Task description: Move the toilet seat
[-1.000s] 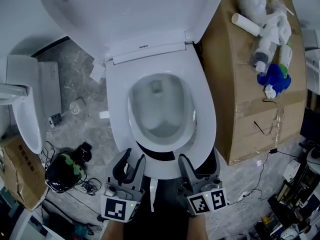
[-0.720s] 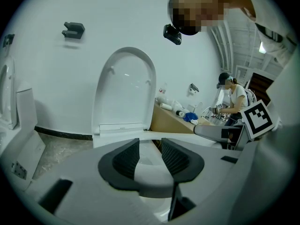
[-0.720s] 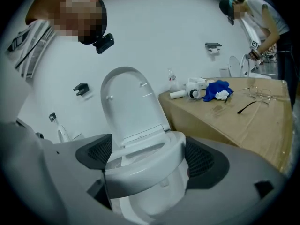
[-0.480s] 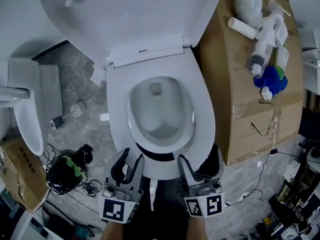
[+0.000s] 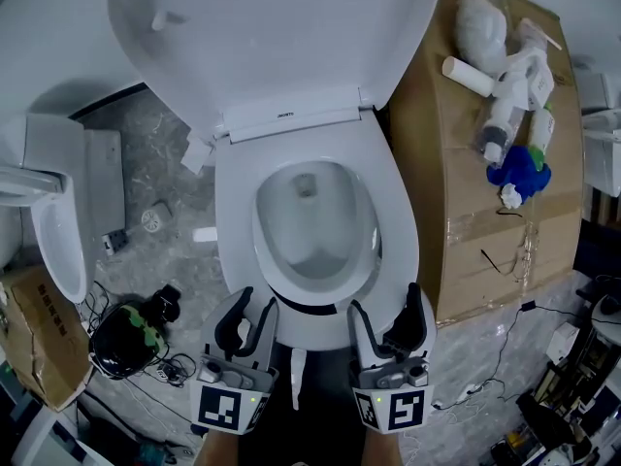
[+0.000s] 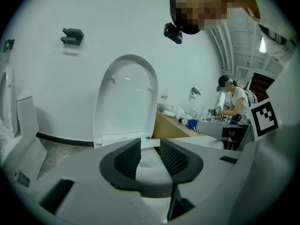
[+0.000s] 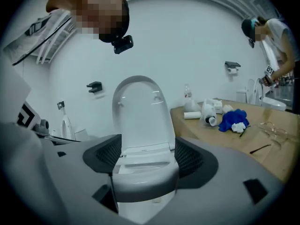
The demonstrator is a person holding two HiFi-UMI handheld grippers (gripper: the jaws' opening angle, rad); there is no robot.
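The white toilet seat (image 5: 400, 231) lies down on the bowl, and the lid (image 5: 272, 37) stands raised behind it. Both grippers are at the seat's front edge. My left gripper (image 5: 258, 304) is at the front left, its jaws a narrow gap apart with nothing pressed between the pads; the seat (image 6: 148, 167) shows white beyond them. My right gripper (image 5: 386, 301) is at the front right, and its jaws have just been closing. The seat's front rim (image 7: 145, 182) shows between those pads (image 7: 190, 158), apart from them. The lid (image 7: 140, 111) rises straight ahead.
A large cardboard box (image 5: 485, 192) stands against the toilet's right side, with a paper roll (image 5: 471, 76), bottles and a blue cloth (image 5: 524, 168) on it. A second toilet (image 5: 53, 231) stands at the left. Cables and a black object (image 5: 126, 333) lie on the floor. A person (image 6: 232, 100) works in the background.
Both grippers have risen a little at the seat's front. The right gripper has rolled, its jaws have narrowed, and its right finger now shows over the seat's edge.
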